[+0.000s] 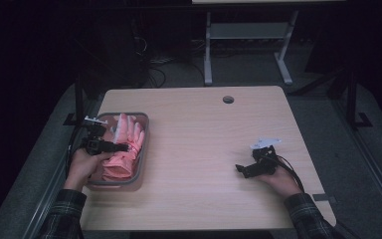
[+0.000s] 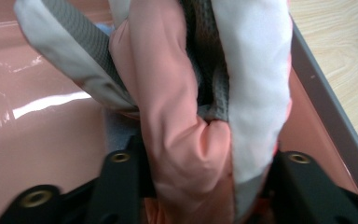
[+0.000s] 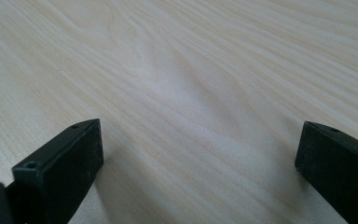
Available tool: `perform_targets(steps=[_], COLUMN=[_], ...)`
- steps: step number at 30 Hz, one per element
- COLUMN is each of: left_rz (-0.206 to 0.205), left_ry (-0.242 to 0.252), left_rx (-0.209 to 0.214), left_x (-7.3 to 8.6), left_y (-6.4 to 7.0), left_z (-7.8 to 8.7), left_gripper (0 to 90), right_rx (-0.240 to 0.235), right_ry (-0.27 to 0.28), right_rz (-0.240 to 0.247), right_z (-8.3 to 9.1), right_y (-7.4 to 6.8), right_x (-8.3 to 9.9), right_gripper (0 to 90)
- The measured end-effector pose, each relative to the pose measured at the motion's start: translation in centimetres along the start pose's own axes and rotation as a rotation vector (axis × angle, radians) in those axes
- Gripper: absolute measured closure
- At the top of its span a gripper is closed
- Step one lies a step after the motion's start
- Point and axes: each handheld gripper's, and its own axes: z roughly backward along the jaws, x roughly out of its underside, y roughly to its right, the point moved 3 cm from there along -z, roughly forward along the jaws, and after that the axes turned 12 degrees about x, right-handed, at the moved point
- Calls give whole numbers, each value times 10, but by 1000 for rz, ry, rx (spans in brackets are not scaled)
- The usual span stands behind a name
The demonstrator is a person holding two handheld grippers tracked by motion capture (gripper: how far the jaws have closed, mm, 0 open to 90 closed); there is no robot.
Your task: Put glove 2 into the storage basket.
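Both sleeves are a dark plaid flannel, buttoned snug at the cuffs. The left hand-held gripper [image 1: 122,147] is all matte black, with a small pale plate on top and a thin black cable trailing off it, and up close its jaws have brass-coloured screw eyelets set into the plastic. The right hand-held gripper [image 1: 240,169] is the same black build with a grey three-cornered plate and a looping black cable, and its jaws are chunky, squared-off black blocks with tiny screw holes.
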Motion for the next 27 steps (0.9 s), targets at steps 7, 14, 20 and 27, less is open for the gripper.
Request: perform_targets(steps=[7,14,20,27], left_rz=[-14,-54,-103,-177], left_ry=[23,56,111,159], left_rx=[-16,-22,-33,-17], left_x=[-5,-15,-22,-37], left_y=[0,6,22,48], left_z=[12,29,45,54], left_gripper=[233,185,176,175], right_rx=[3,2,2,2], right_ry=[-1,3,2,3], right_rz=[-1,1,0,1], right_z=[0,-1,-1,-1], right_y=[0,0,0,0], right_x=[0,0,-1,0], right_gripper=[3,3,3,3])
